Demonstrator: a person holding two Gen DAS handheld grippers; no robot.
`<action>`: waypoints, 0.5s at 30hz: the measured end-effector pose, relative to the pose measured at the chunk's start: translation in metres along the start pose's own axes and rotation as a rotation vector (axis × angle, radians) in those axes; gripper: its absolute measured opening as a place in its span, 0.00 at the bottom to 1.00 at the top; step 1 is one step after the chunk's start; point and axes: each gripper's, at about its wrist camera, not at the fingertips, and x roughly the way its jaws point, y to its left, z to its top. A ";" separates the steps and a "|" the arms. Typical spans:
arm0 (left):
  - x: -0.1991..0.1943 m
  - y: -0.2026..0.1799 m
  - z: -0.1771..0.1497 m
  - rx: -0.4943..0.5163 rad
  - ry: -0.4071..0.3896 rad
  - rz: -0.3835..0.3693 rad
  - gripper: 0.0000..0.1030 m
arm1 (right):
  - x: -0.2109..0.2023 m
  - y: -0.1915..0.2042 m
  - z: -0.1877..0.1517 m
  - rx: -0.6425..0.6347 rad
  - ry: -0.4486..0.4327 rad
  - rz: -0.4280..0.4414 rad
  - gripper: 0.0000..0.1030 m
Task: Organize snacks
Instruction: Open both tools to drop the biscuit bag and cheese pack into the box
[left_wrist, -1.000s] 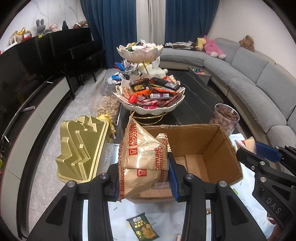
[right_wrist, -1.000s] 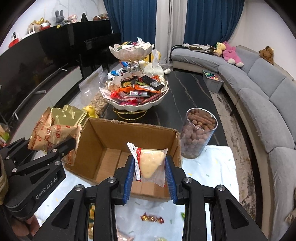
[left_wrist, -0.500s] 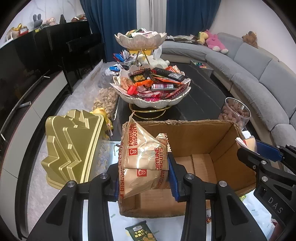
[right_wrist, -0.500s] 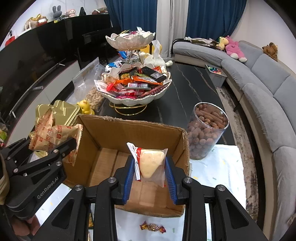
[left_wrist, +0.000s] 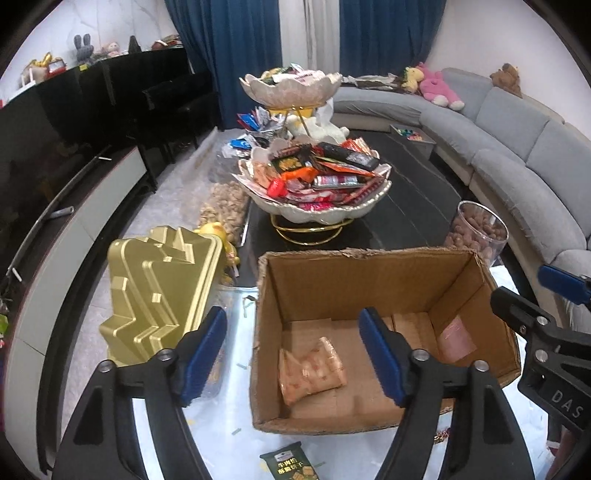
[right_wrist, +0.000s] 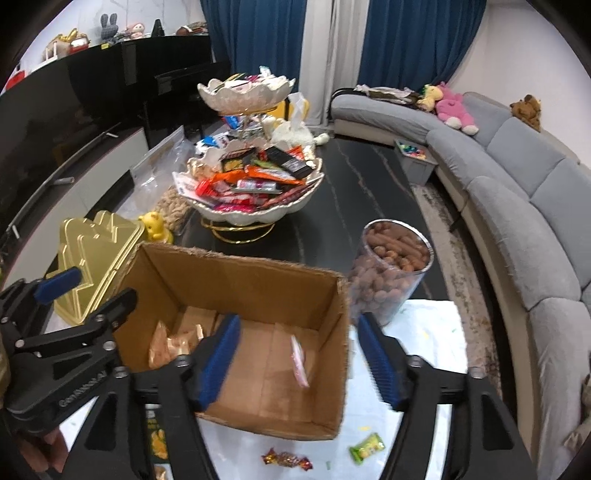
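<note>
Living room: sofa (left_wrist: 517, 162), curtains (left_wrist: 236, 55)

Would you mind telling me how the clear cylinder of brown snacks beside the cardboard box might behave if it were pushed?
The clear cylinder looks filled nearly to its rim, so it is probably heavy for its size. It stands tall and upright, so a push near the top might tip it. With no lid visible, its brown snacks could spill.

"DAS" on right gripper (left_wrist: 561, 291) body; Chinese characters on green snack packet (left_wrist: 290, 463), unreadable.
</note>
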 end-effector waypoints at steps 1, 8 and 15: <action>-0.002 0.001 0.001 -0.003 -0.003 0.004 0.77 | -0.001 -0.001 0.001 0.001 -0.003 -0.001 0.70; -0.024 0.003 0.001 0.003 -0.036 0.022 0.82 | -0.018 -0.008 0.001 0.017 -0.013 -0.017 0.75; -0.053 0.004 -0.002 0.005 -0.063 0.031 0.84 | -0.044 -0.011 -0.002 0.031 -0.038 -0.018 0.75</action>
